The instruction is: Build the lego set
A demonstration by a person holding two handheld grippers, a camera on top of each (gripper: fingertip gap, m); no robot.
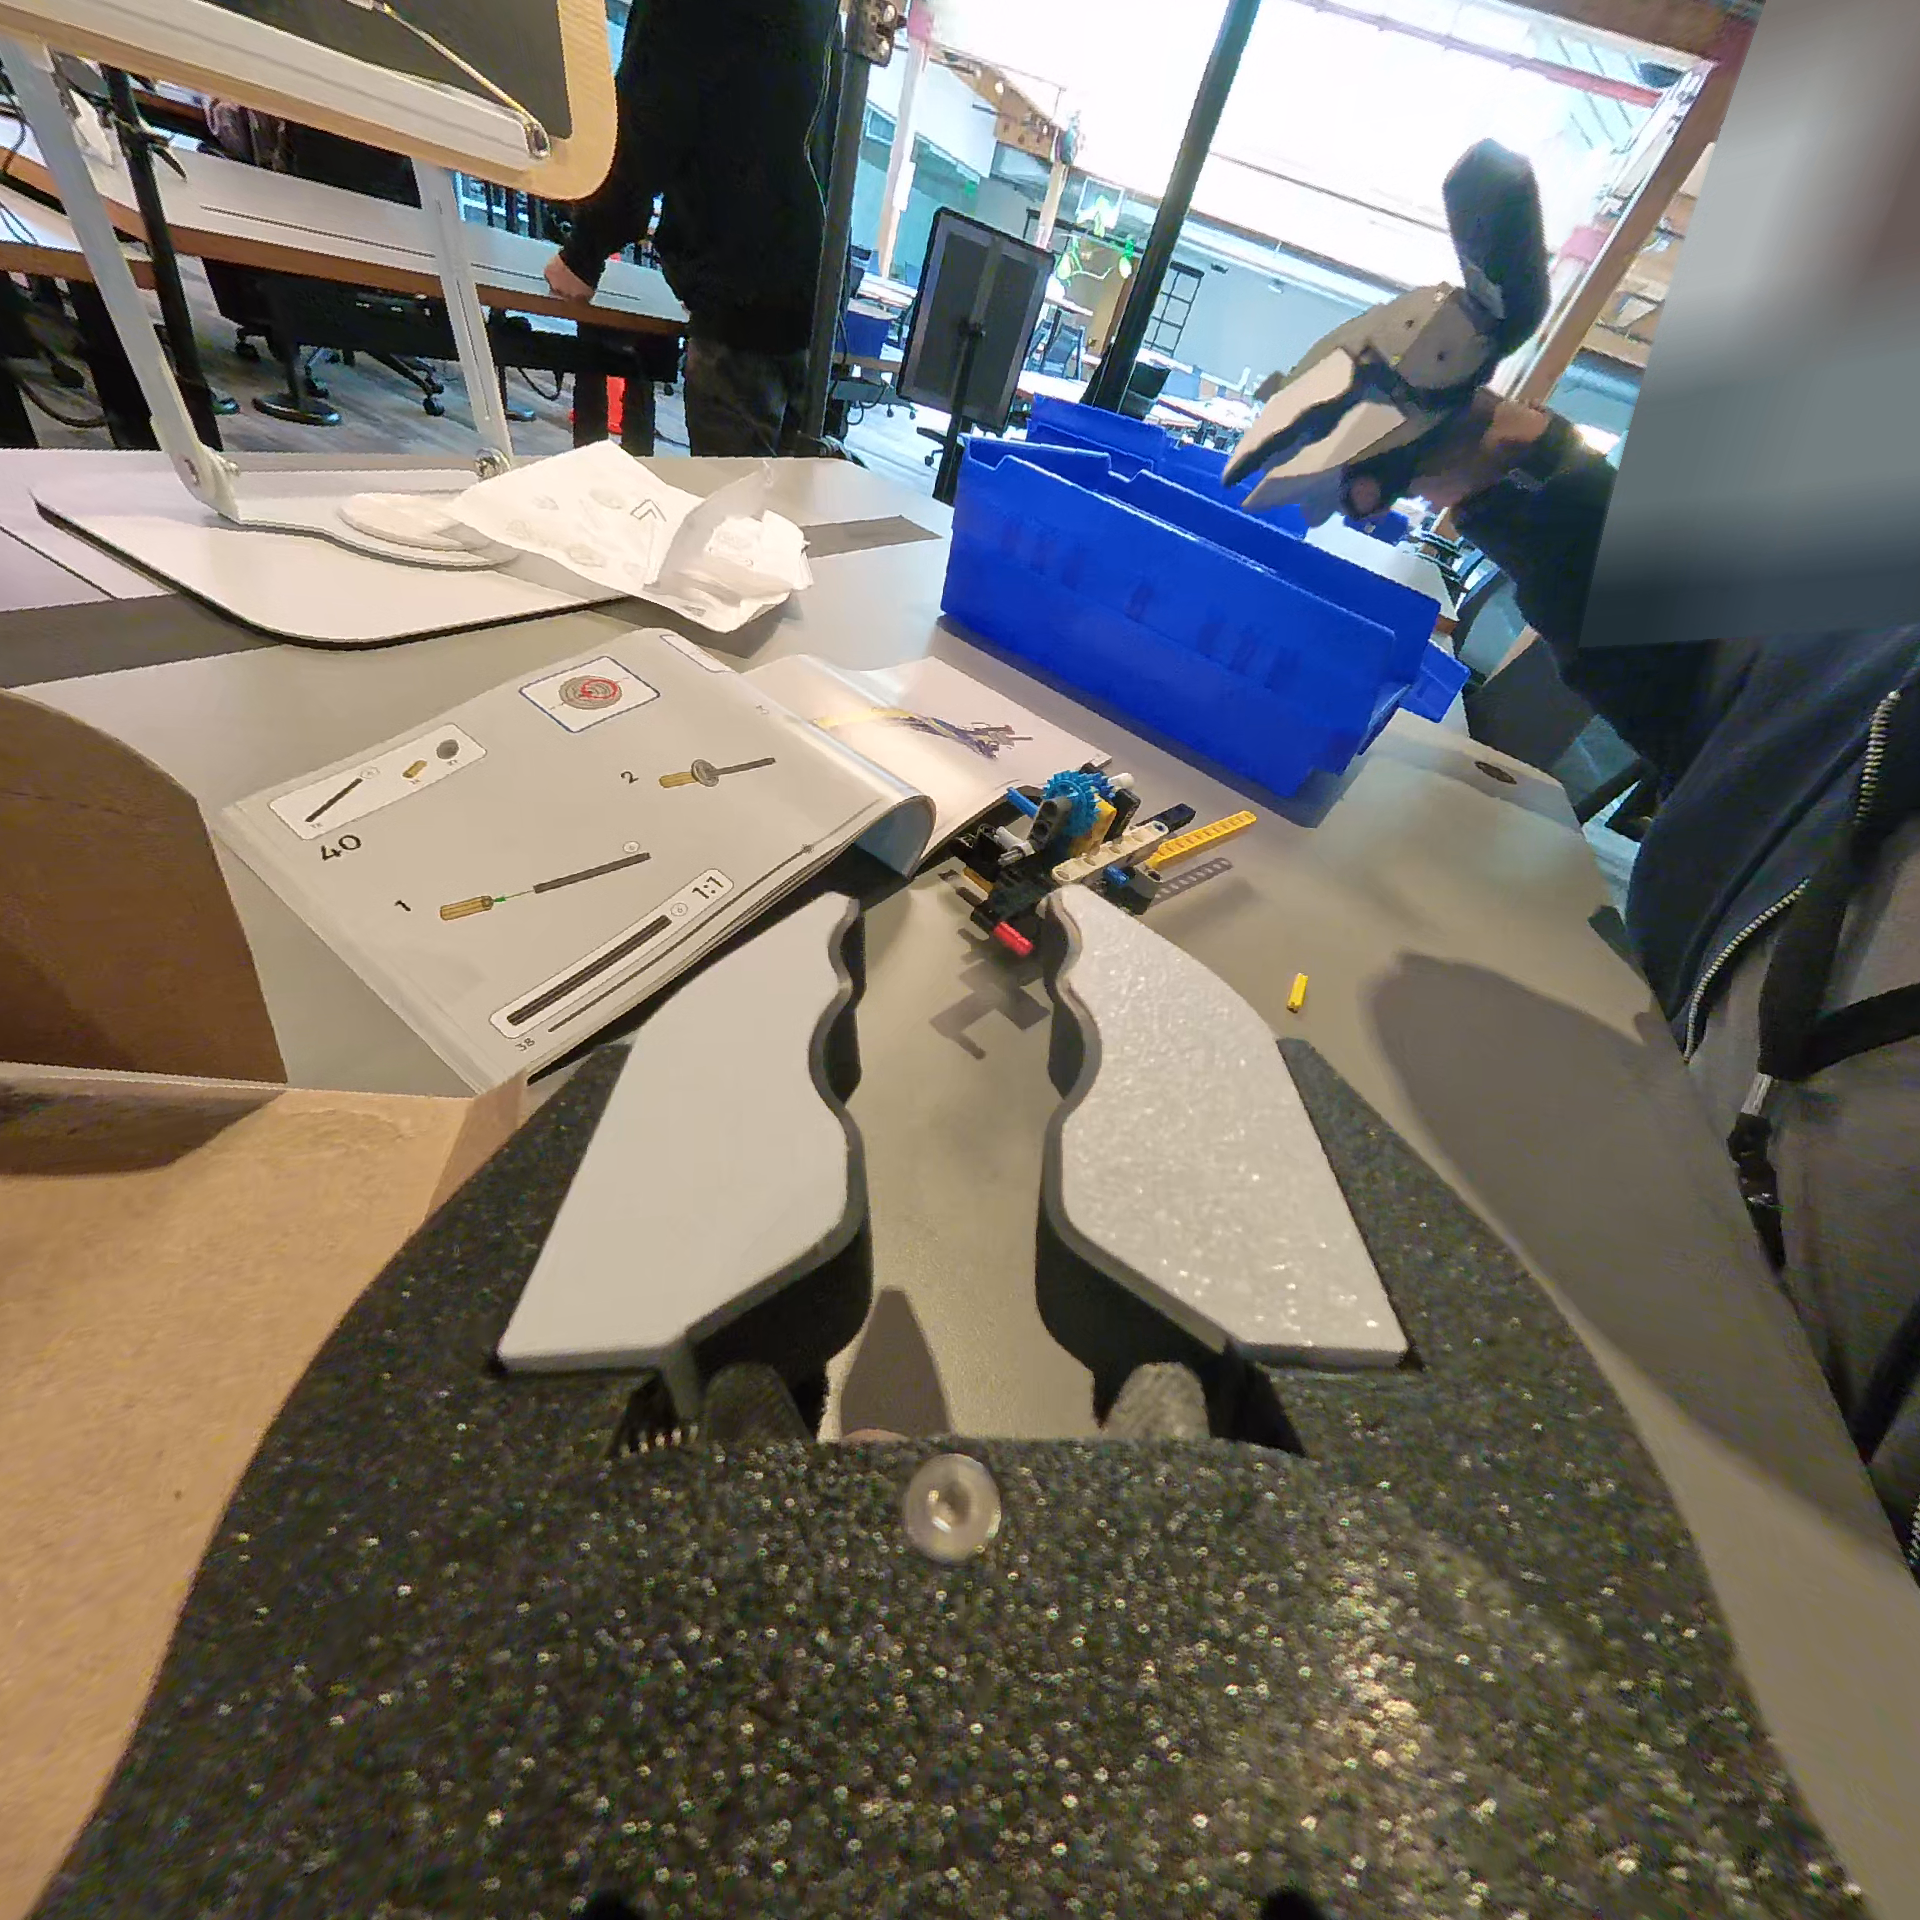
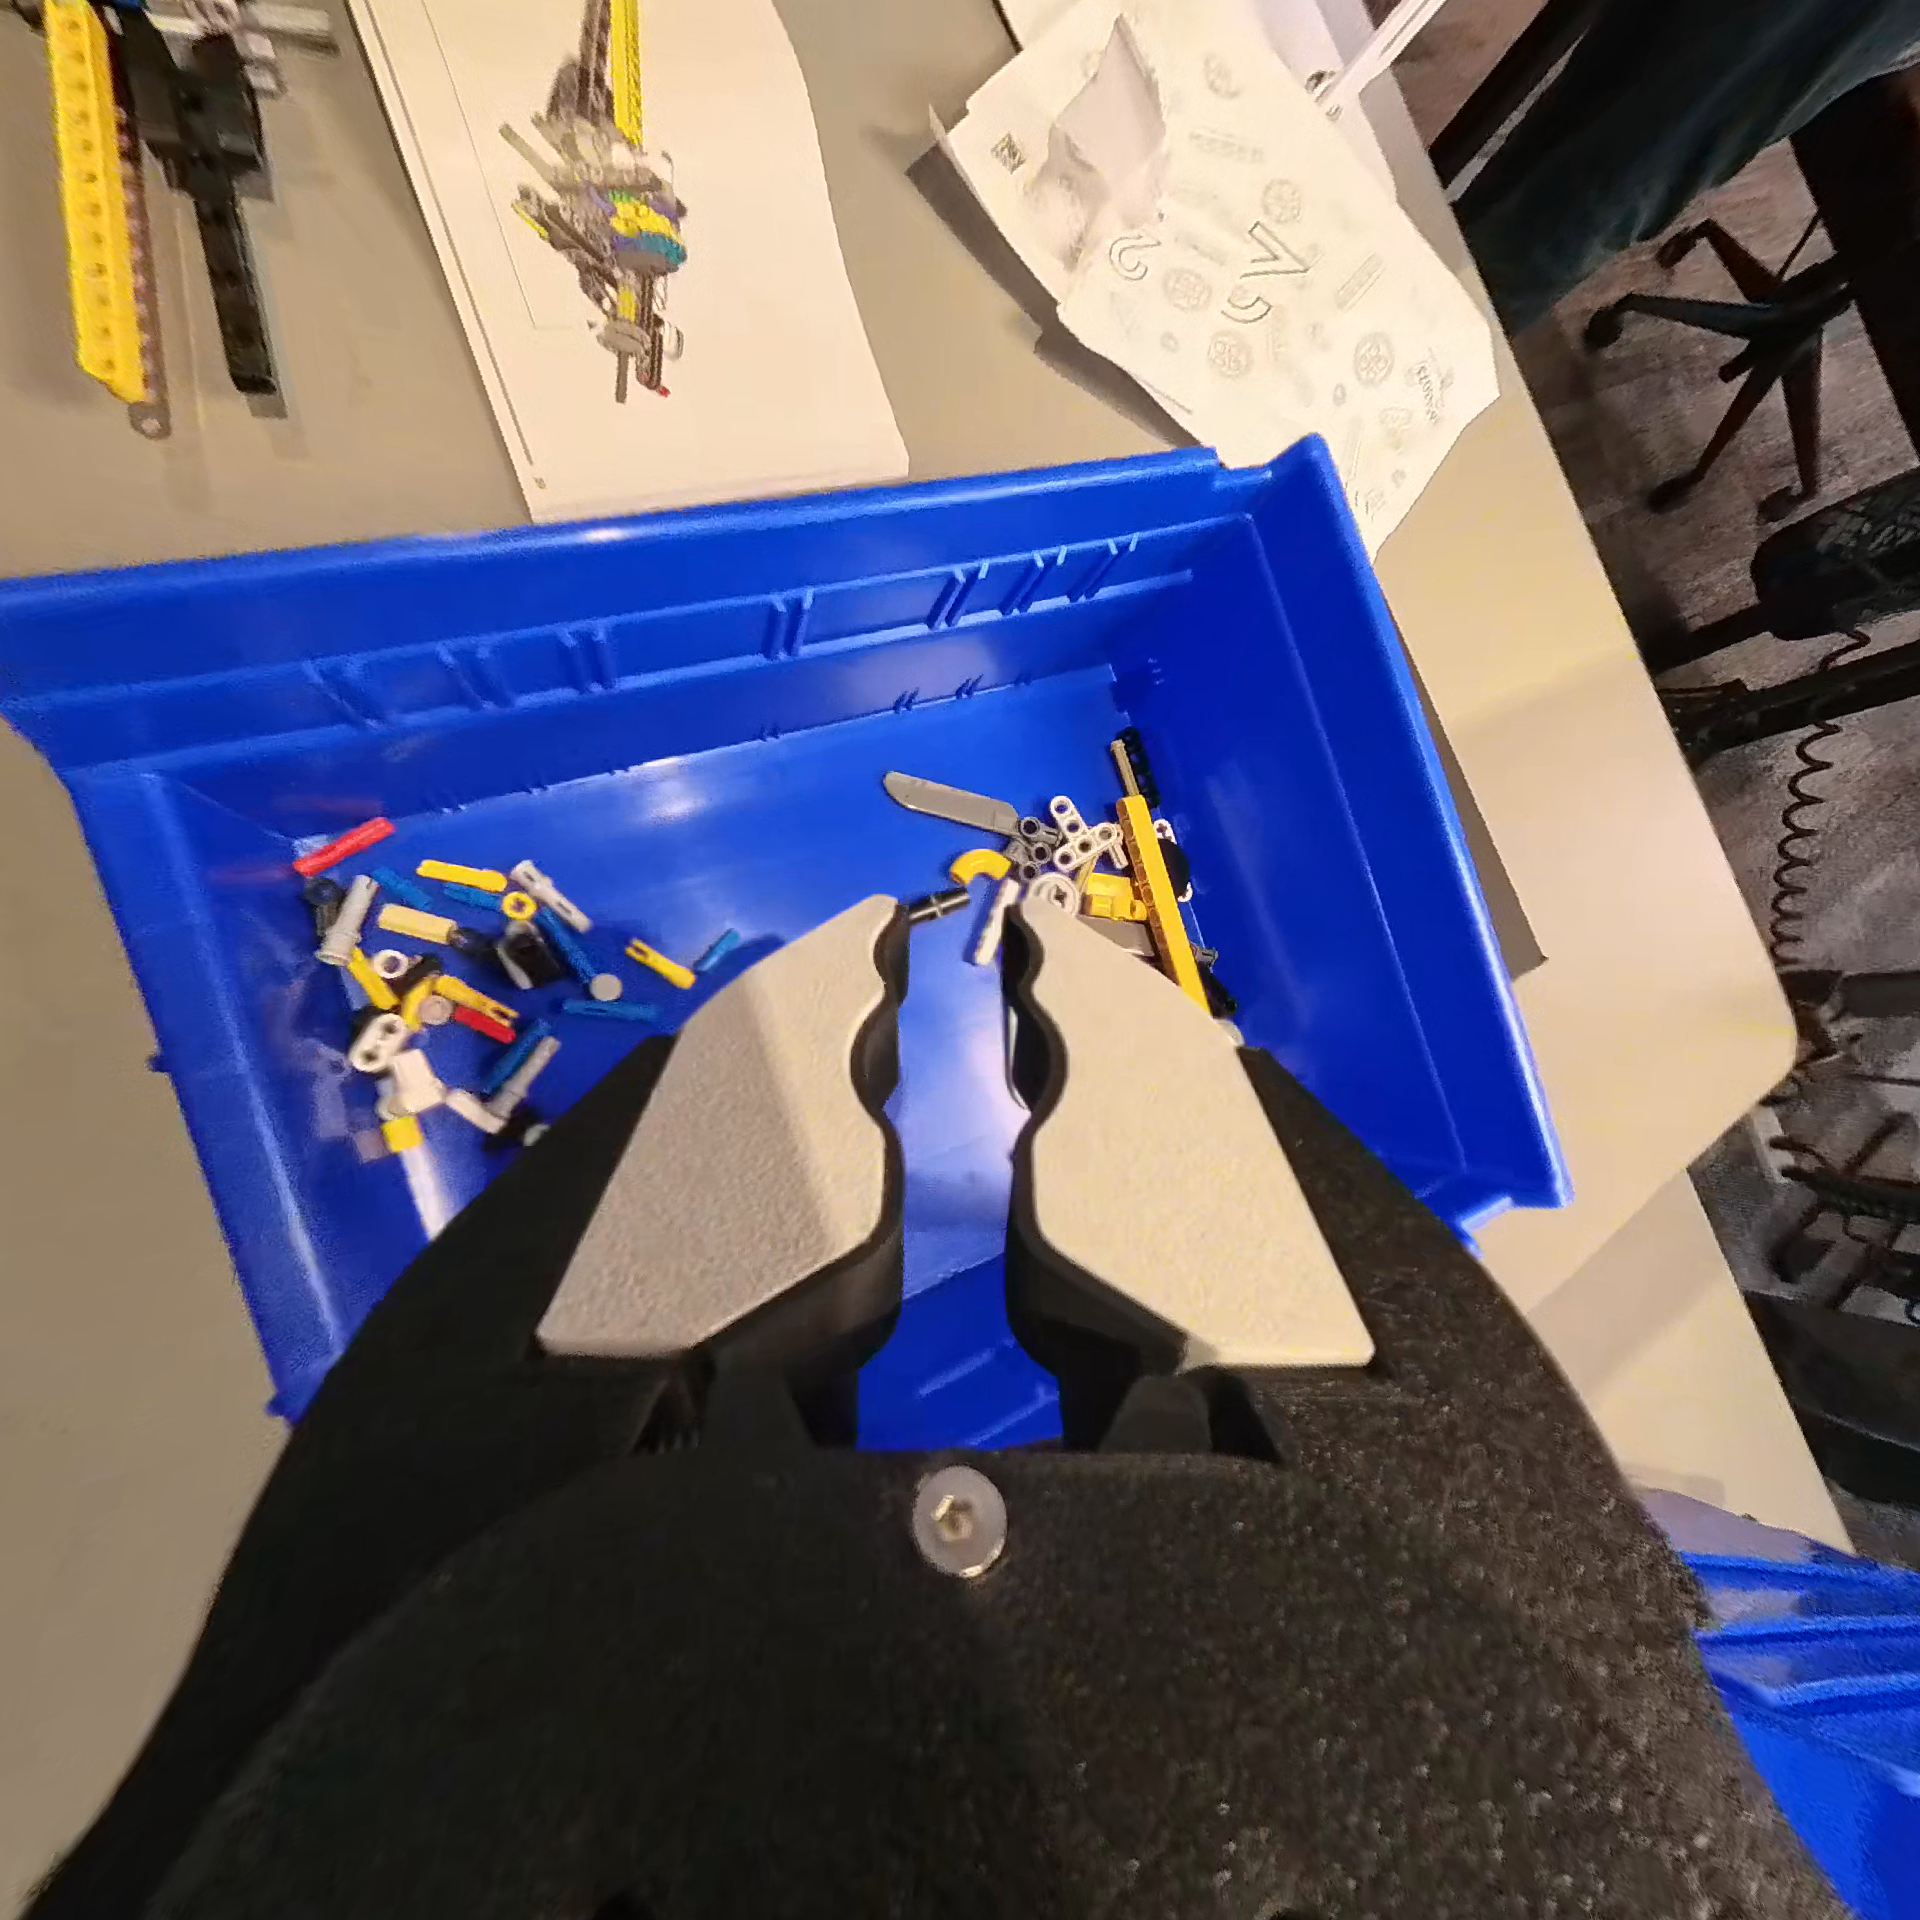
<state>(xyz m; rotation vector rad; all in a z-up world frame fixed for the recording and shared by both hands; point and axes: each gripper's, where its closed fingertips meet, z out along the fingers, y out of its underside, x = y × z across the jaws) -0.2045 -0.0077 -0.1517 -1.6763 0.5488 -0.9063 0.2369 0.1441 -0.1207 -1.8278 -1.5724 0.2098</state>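
Observation:
The partly built lego model, black, yellow, white with a blue gear, lies on the grey table beside the open instruction booklet. My left gripper is open and empty, low over the table just short of the model. My right gripper is open and empty, held above the blue bin. It also shows in the left wrist view, raised over the bin. Loose lego pieces lie in the bin in a left cluster and a right cluster. The model's yellow beam shows at top left.
A small yellow piece lies loose on the table. A cardboard box is at the left. Crumpled paper bags and a white lamp base sit at the back. A second blue bin is at lower right. A person stands behind.

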